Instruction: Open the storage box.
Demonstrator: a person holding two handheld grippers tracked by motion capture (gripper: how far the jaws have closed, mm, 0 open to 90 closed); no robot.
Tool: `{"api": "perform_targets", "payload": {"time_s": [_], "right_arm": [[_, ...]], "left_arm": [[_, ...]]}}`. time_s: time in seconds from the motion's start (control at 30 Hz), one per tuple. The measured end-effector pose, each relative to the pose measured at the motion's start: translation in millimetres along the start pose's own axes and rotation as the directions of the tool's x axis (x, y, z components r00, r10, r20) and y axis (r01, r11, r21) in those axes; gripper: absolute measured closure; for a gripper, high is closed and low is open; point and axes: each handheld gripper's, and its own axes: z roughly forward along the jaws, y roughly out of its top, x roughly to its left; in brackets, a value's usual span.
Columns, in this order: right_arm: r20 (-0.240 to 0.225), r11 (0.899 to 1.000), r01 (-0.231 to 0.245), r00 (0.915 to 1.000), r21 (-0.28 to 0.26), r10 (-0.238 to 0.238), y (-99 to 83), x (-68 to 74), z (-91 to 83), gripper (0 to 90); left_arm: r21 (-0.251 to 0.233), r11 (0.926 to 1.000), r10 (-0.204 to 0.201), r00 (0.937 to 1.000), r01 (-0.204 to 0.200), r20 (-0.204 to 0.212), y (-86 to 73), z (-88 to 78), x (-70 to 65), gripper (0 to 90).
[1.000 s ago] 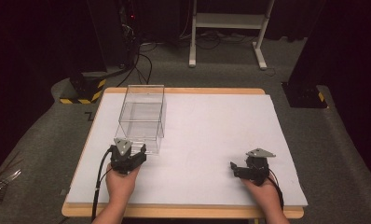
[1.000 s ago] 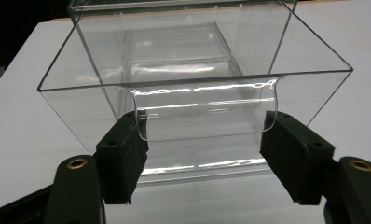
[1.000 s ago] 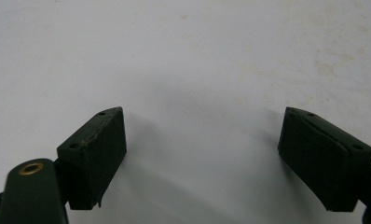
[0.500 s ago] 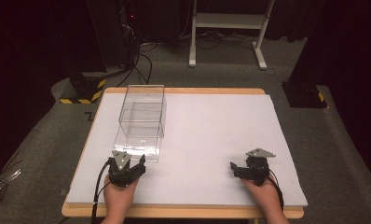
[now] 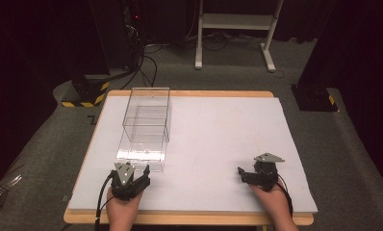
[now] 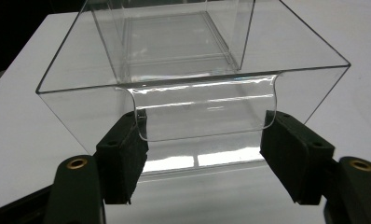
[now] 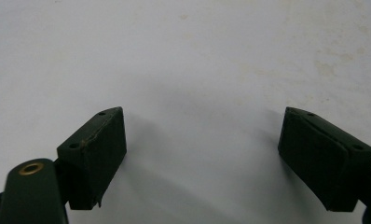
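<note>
Sitting near the worktop's (image 5: 218, 125) left edge, the clear plastic box (image 5: 146, 127) looks light, rigid and slick; its scooped front lip is the natural hold. The left gripper (image 6: 204, 140) brackets that lip, jaws apart, not pressing. The right gripper (image 7: 204, 154) waits spread wide, empty, near the front-right corner.

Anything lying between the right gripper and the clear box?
No: in the high view, bare white table top separates the right gripper from the clear box.

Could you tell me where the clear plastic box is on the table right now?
In the high view the clear plastic box sits on the left half of the white table, just beyond the left tongs, whose open jaws flank its near end.
</note>
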Motion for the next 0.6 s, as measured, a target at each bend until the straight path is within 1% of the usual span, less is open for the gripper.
{"api": "perform_targets", "payload": {"time_s": [0.3, 0.4, 0.5, 0.6], "right_arm": [[0.002, 1.0, 0.001, 1.0, -0.001, -0.001, 0.0, 0.1, 0.1, 15.0], [0.001, 1.0, 0.001, 1.0, 0.0, -0.001, 0.0, 0.1, 0.0, 15.0], [0.0, 1.0, 0.0, 1.0, 0.0, 0.0, 0.0, 0.0, 0.0, 15.0], [0.0, 1.0, 0.0, 1.0, 0.0, 0.0, 0.0, 0.0, 0.0, 15.0]], "left_arm": [[-0.004, 1.0, 0.002, 1.0, -0.002, 0.005, -2.6, -3.4, -0.3, 32.7], [-0.004, 1.0, -0.004, 1.0, 0.004, 0.009, -2.7, -3.7, 0.2, 32.7], [-0.003, 0.9999, -0.01, 0.9997, 0.01, 0.02, -2.7, -3.8, 1.3, 32.5], [0.007, 0.9997, -0.022, 0.9987, 0.022, 0.046, -2.2, -4.0, 5.0, 32.3]]}}
